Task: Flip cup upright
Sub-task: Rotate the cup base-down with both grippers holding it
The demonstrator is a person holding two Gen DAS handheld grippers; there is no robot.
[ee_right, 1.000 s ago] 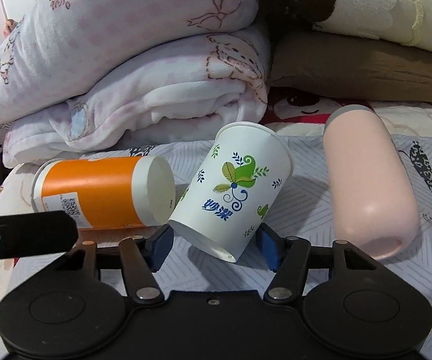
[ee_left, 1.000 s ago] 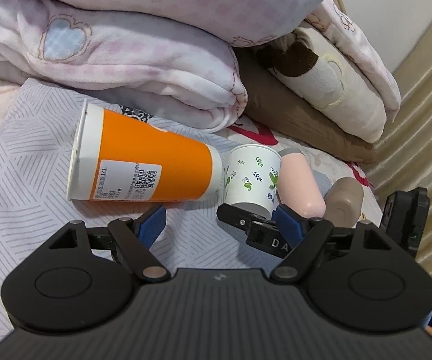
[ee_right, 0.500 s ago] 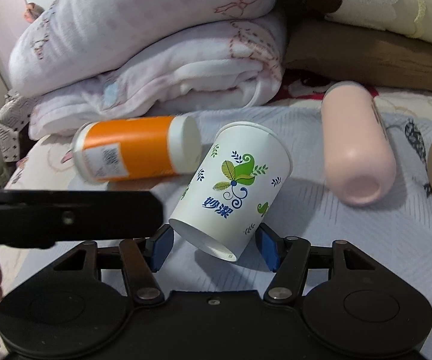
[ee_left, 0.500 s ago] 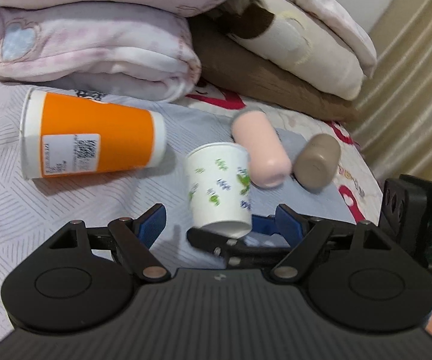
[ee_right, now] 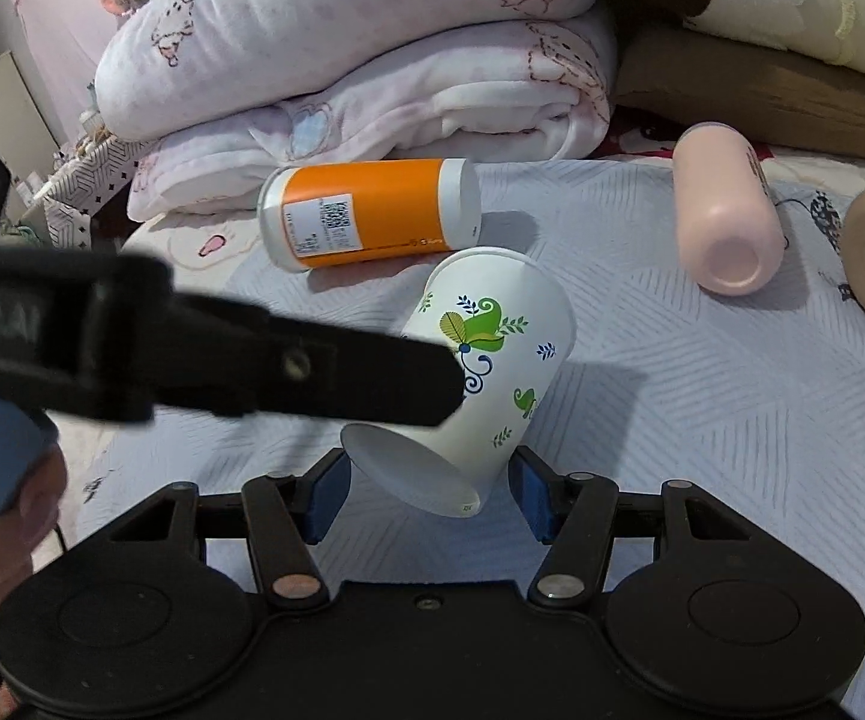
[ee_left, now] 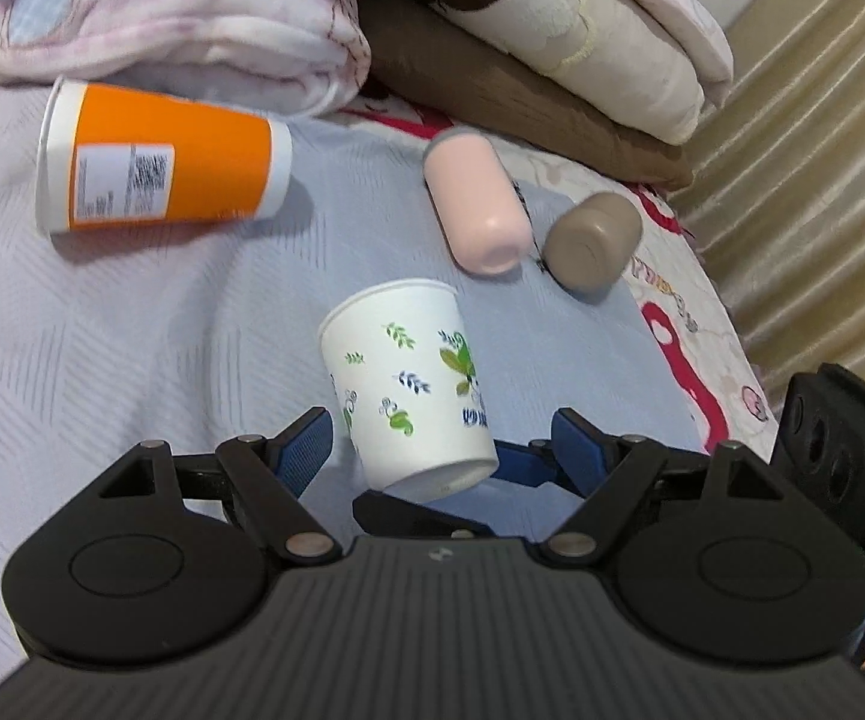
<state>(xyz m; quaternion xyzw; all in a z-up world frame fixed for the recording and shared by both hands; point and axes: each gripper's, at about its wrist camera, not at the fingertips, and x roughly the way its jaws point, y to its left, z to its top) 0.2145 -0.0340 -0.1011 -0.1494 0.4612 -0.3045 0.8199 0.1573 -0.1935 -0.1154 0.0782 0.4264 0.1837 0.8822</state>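
Note:
A white paper cup with green leaf print is held tilted above the bed, its base toward the camera. My right gripper is shut on its lower end. In the left wrist view the same cup hangs between my left gripper's blue pads, which stand wide apart and do not touch it. One left finger crosses in front of the cup in the right wrist view. An orange paper cup lies on its side further back.
A pink bottle and a beige bottle lie on the grey striped bedspread. Folded blankets and pillows are stacked behind. A curtain hangs at the right.
Both grippers have pulled back and risen from the orange cup. The printed cup has come along in my right gripper. My left finger now reaches across the right wrist view.

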